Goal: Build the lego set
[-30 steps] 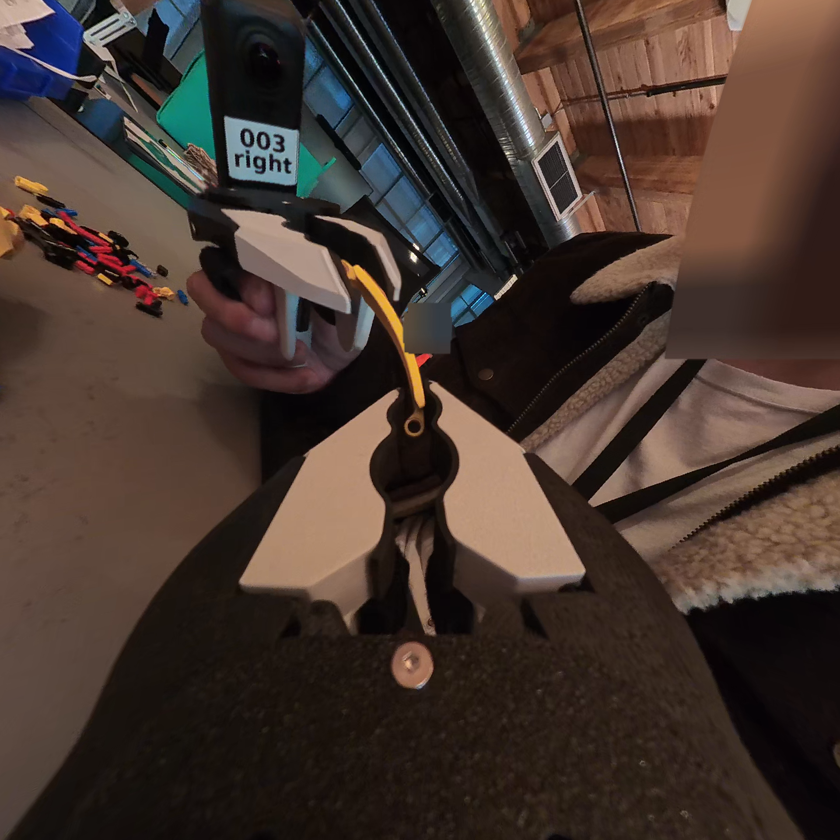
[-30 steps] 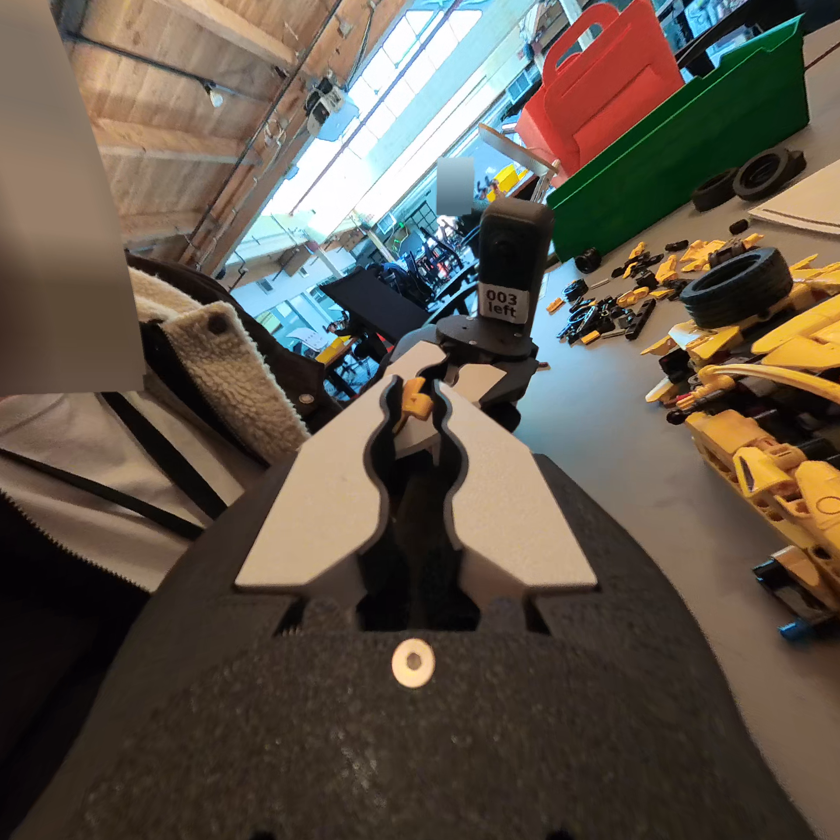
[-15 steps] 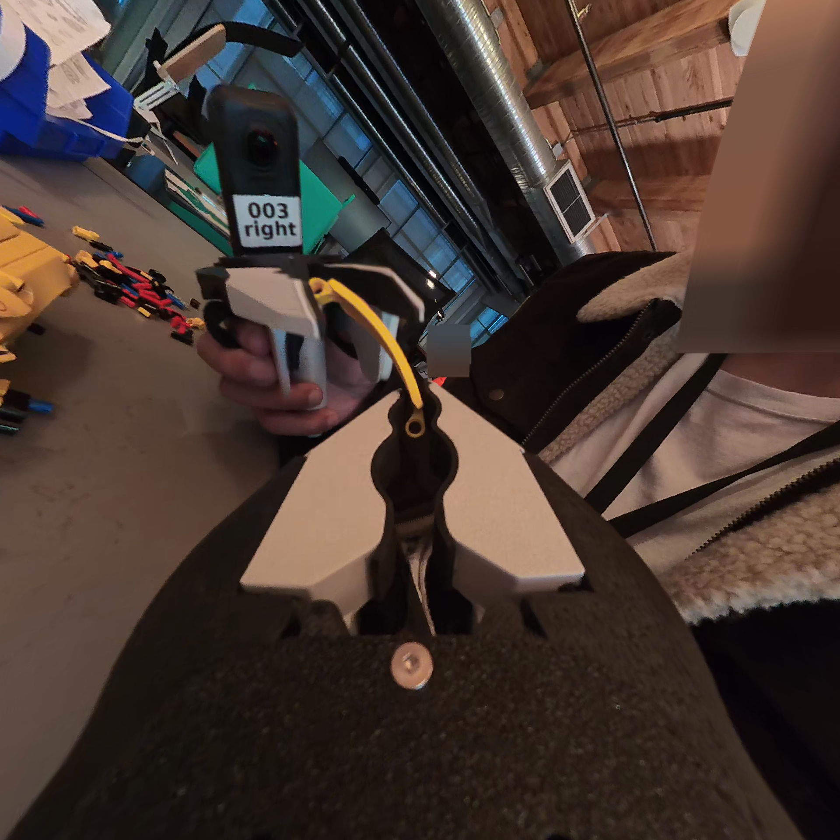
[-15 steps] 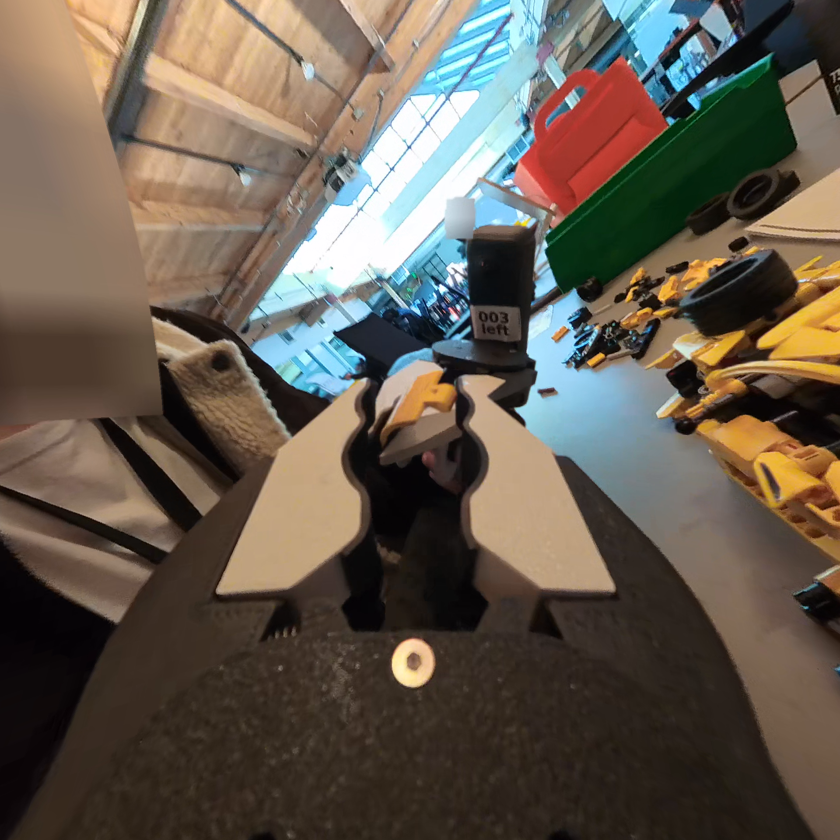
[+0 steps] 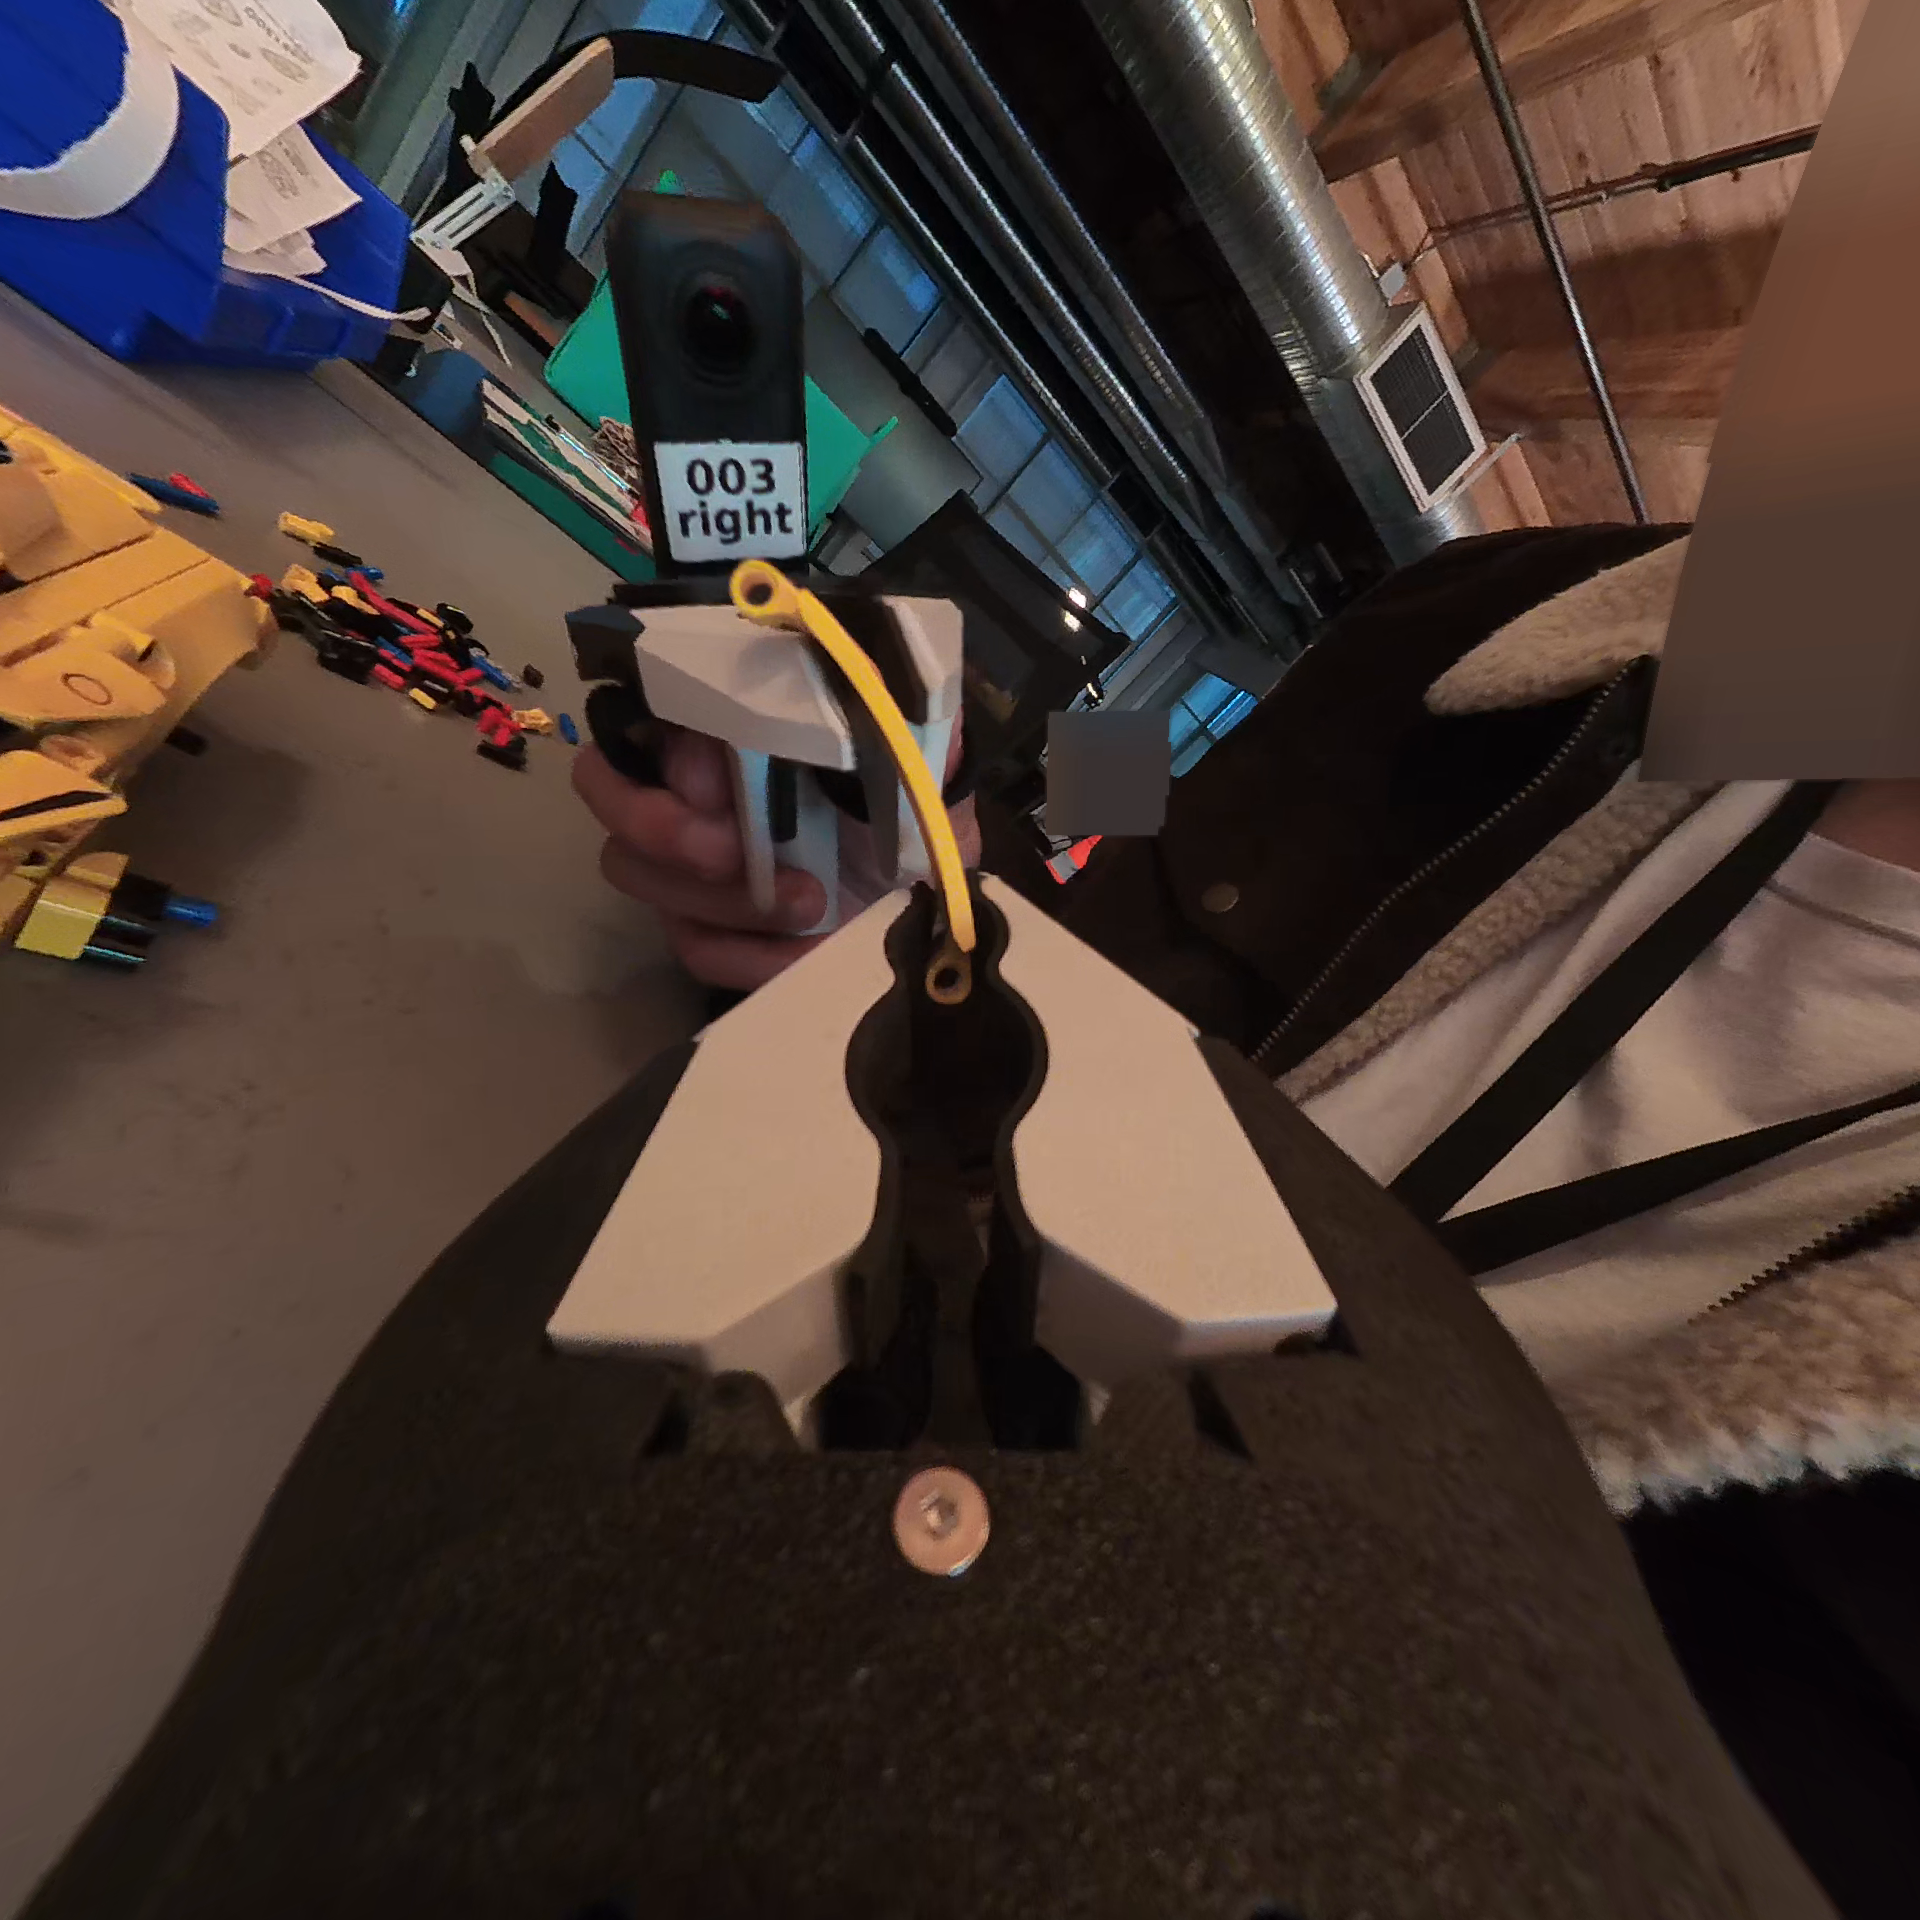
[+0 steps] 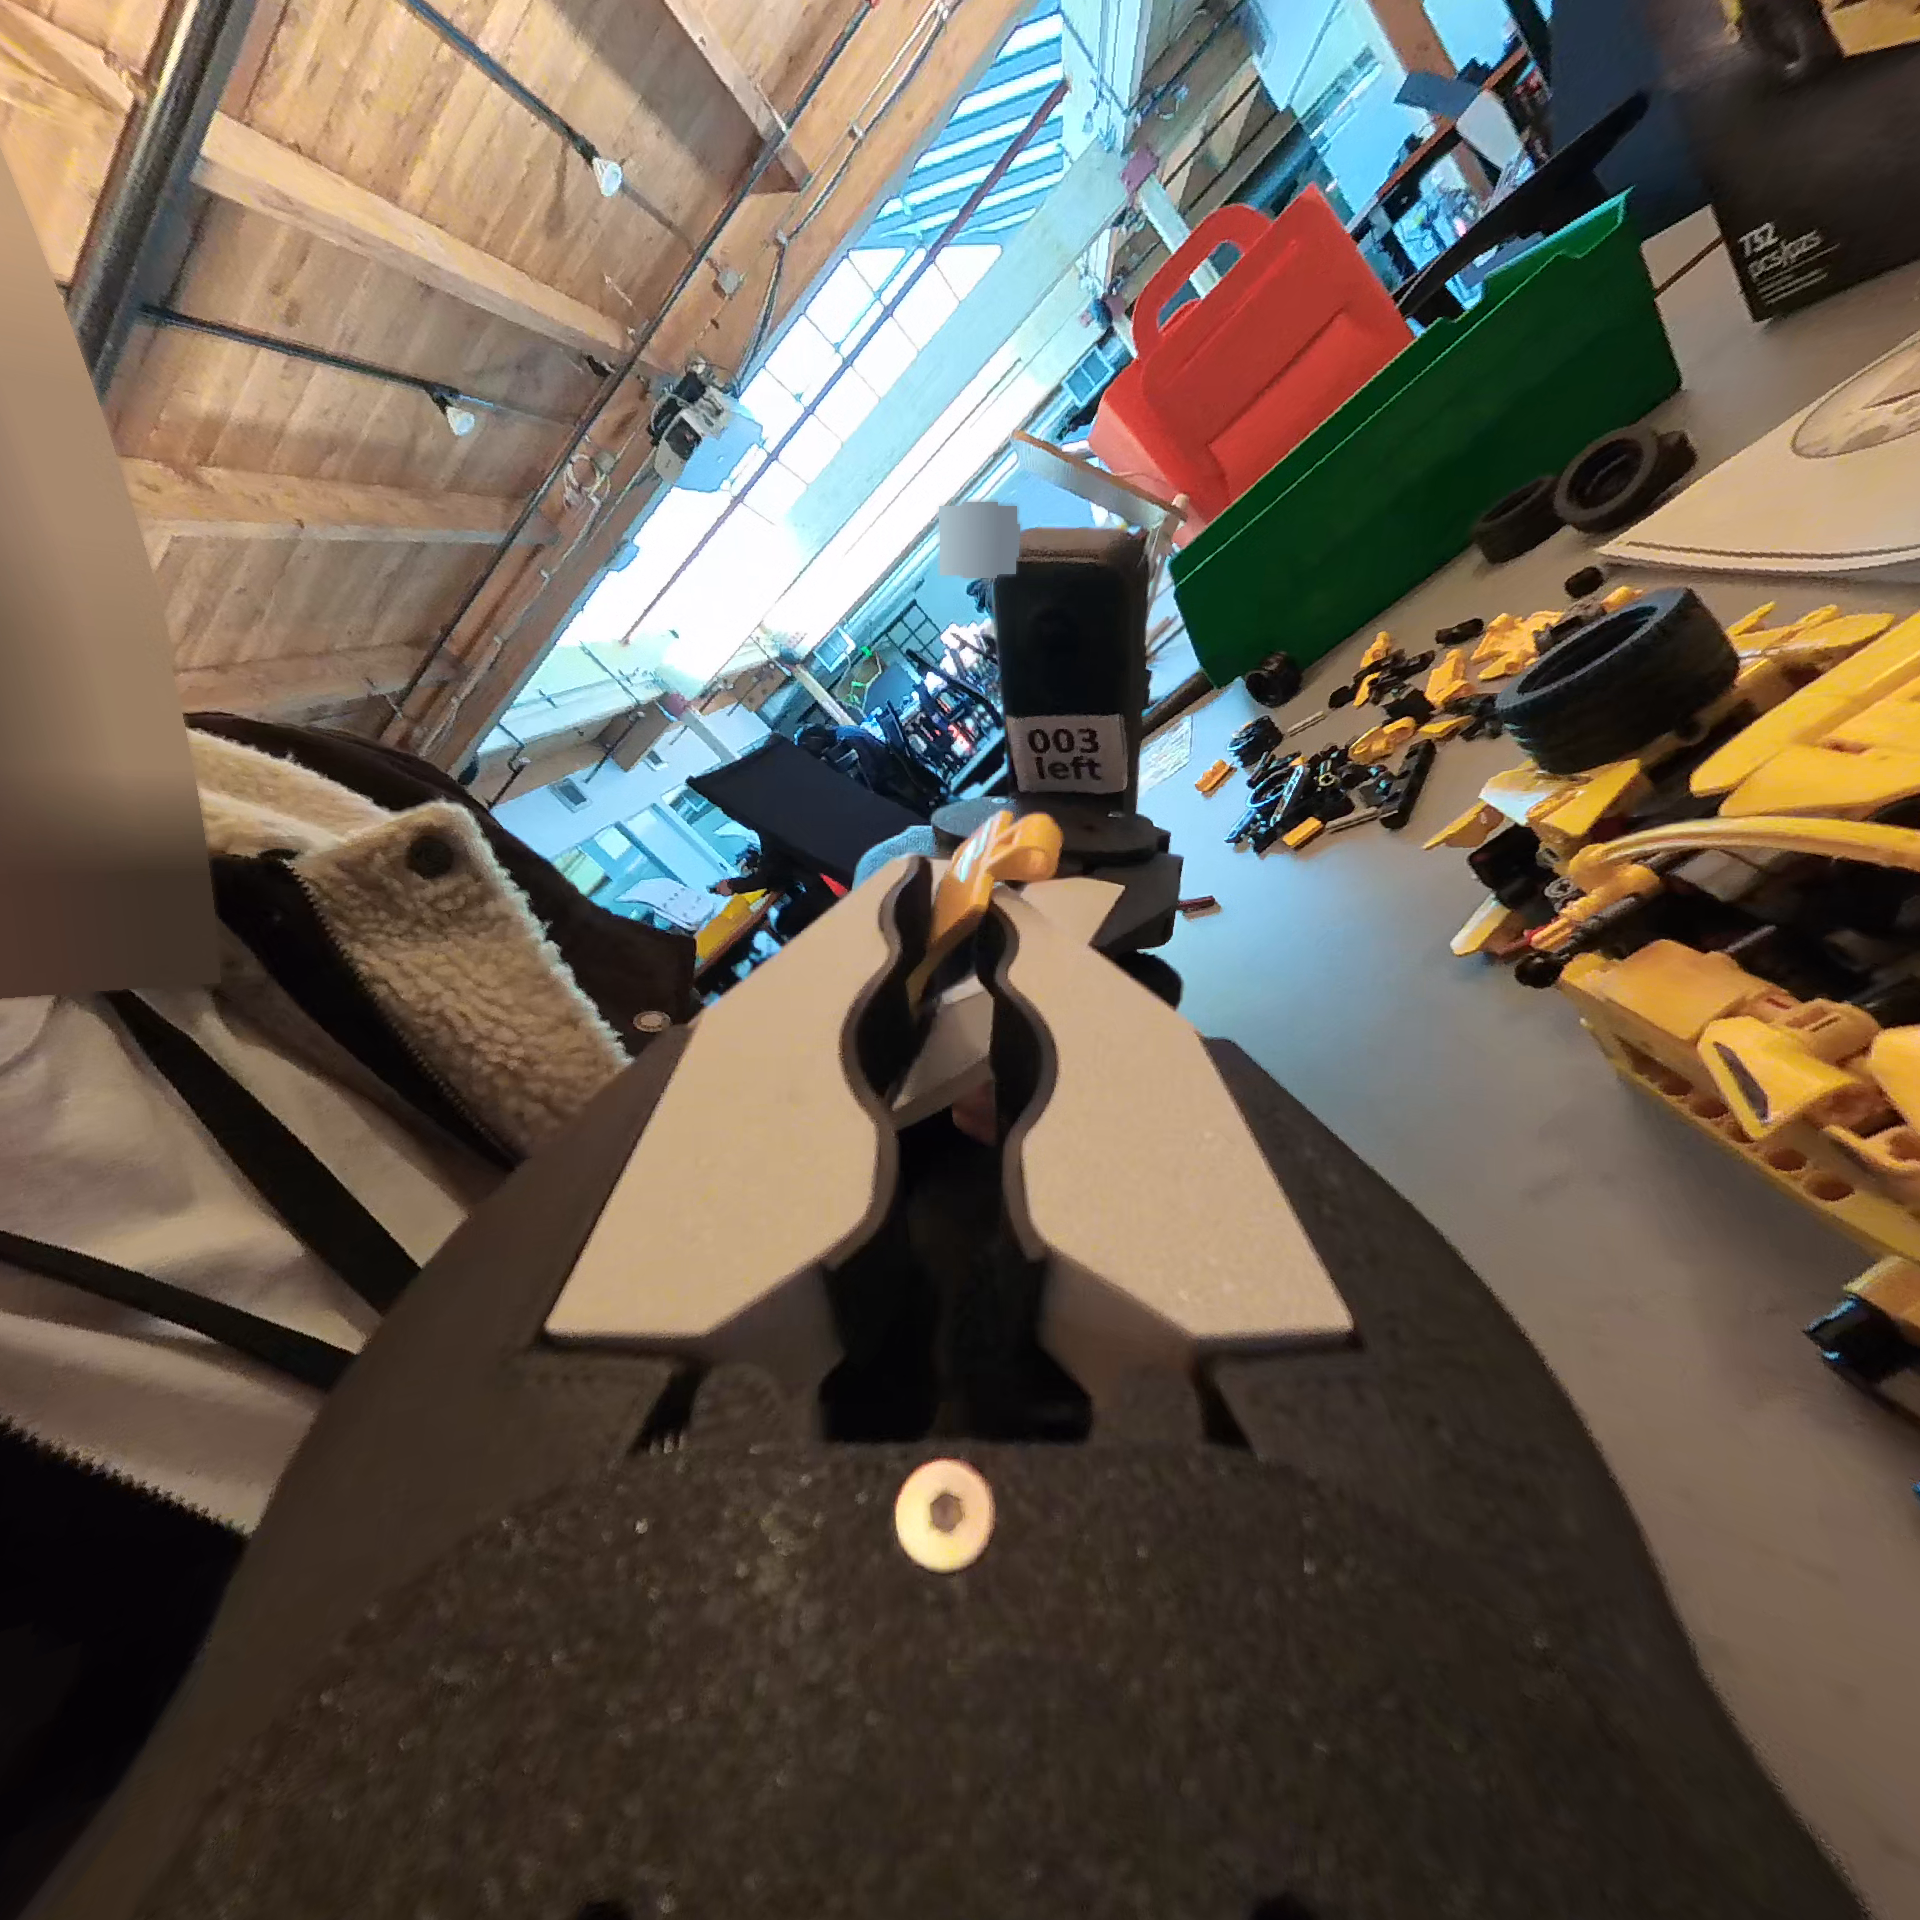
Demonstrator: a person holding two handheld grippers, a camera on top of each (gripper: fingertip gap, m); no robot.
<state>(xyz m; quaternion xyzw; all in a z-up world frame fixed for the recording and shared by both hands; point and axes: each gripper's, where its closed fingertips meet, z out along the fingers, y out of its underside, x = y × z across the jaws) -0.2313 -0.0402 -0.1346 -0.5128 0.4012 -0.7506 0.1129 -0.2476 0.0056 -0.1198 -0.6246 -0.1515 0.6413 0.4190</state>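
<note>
A thin curved yellow lego piece (image 5: pixel 894 748) spans between my two grippers, held in the air above the grey table (image 5: pixel 312 1039). My left gripper (image 5: pixel 948 914) is shut on its near end, where a small hole shows. My right gripper (image 6: pixel 961 914) is closed around the other end (image 6: pixel 987 852), which sticks out past its fingertips. Each gripper faces the other: the right one shows in the left wrist view (image 5: pixel 831 675), the left one in the right wrist view (image 6: pixel 1039 883). The part-built yellow car (image 6: pixel 1714 935) lies on the table; it also shows in the left wrist view (image 5: pixel 94 623).
Loose small pieces (image 5: pixel 416 655) lie by the car, and more (image 6: pixel 1320 769) lie farther along. A black tyre (image 6: pixel 1621 686) sits on the car. A green bin (image 6: pixel 1434 468), red carrier (image 6: pixel 1247 343), booklet (image 6: pixel 1787 509) and blue bin (image 5: pixel 125 239) stand behind. A person's torso is close. Spacing between my two grippers at the tips: around 4 centimetres.
My right gripper's fingers stood wider half a second ago and have now narrowed onto the yellow piece. Both grippers have swung, bringing the car further into view.
</note>
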